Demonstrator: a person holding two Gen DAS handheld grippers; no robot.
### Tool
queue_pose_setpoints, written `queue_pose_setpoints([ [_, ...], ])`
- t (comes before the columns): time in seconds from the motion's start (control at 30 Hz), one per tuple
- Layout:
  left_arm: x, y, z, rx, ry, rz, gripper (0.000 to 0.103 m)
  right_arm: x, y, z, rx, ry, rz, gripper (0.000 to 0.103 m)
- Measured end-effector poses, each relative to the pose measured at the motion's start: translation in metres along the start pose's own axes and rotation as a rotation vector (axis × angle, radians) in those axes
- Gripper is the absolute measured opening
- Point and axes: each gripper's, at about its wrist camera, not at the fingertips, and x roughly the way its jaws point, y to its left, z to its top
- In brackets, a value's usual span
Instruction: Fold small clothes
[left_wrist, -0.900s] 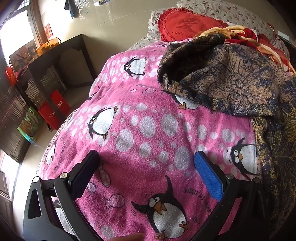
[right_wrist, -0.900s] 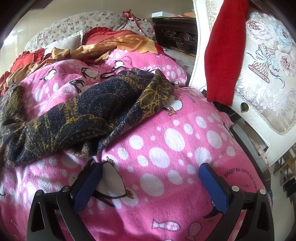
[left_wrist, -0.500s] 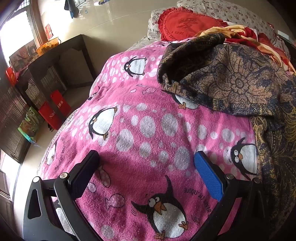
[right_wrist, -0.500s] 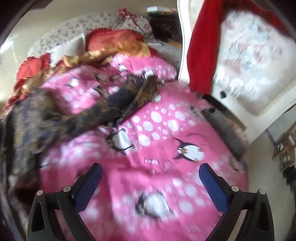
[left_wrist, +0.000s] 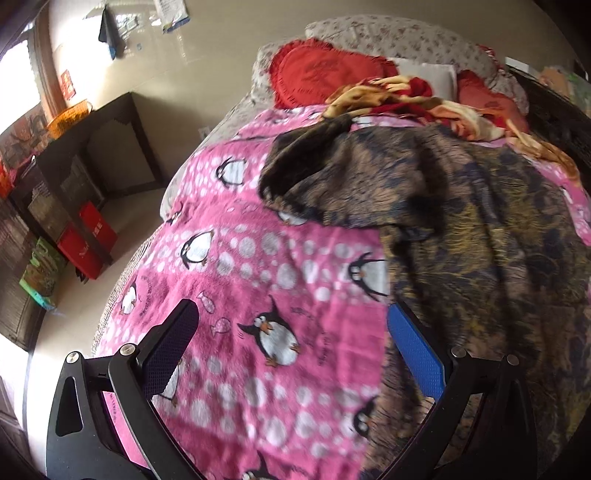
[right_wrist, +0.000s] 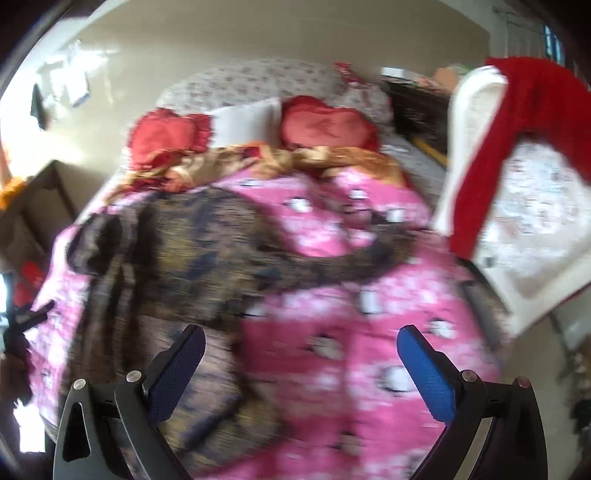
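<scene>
Hovering above the bed, both claws spread wide and hold nothing. Left gripper (left_wrist: 291, 325) hangs over the pink penguin blanket (left_wrist: 280, 266); the dark brown patterned garment (left_wrist: 461, 221) lies crumpled to its right and farther off, its near edge running beneath the blue right finger (left_wrist: 415, 350). Right gripper (right_wrist: 301, 345), view blurred, has the same garment (right_wrist: 192, 258) under its left finger and stretching far left. Red cushions (right_wrist: 325, 123) sit at the far end.

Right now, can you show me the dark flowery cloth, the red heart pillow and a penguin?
dark flowery cloth (left_wrist: 480, 229), left wrist view, its middle.
red heart pillow (left_wrist: 317, 79), left wrist view, its face.
penguin (left_wrist: 275, 338), left wrist view, its white belly.
</scene>
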Motion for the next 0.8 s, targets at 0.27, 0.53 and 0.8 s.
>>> queue_pose_setpoints([
  [0.27, -0.018, -0.03, 0.004, 0.084, -0.024, 0.005, 0.103, 0.057, 0.101, 0.01, -0.074, 0.008, 0.056, 0.103],
  [0.53, -0.003, -0.044, 0.005, 0.046, 0.031, -0.082, 0.103, 0.083, 0.156, 0.02, -0.123, 0.026, 0.076, 0.103],
  [0.8, 0.011, -0.055, -0.01, 0.001, 0.116, -0.191, 0.103, 0.099, 0.177, 0.018, -0.186, 0.065, 0.044, 0.103],
])
